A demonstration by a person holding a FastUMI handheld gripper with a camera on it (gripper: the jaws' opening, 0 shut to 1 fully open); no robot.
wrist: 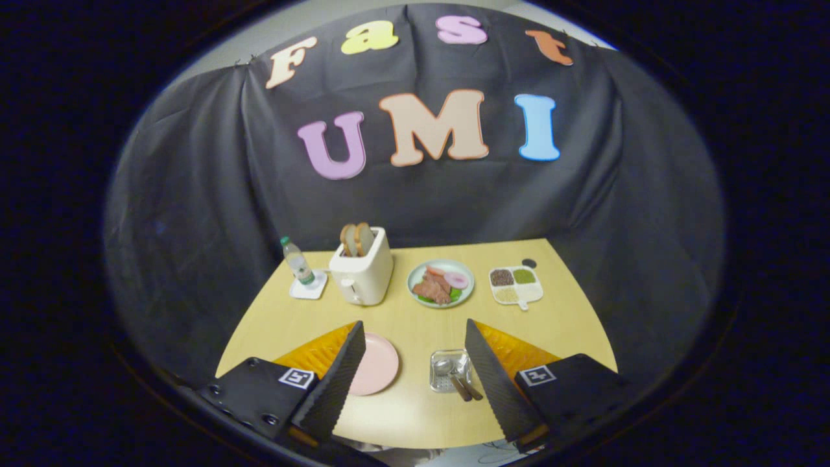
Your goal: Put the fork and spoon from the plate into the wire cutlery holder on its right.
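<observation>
Holding your gripper [411, 353] wide open over the table [415, 415]. Fork and spoon [447, 371] sit in the wire cutlery holder [449, 371], lower centre; pink plate [376, 363] bare.

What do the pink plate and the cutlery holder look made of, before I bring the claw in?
Pink plate: likely plastic or glazed ceramic, an even matte pink with no glare; cannot tell which. Cutlery holder: looks like bright silvery metal mesh, with glinting wire. The spoon and fork already lie in it. The claw is open, holding nothing.

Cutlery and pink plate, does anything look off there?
Nothing stands out. The fork and spoon already lie in the wire cutlery holder, the pink plate is bare, and the tool is open above them.
</observation>
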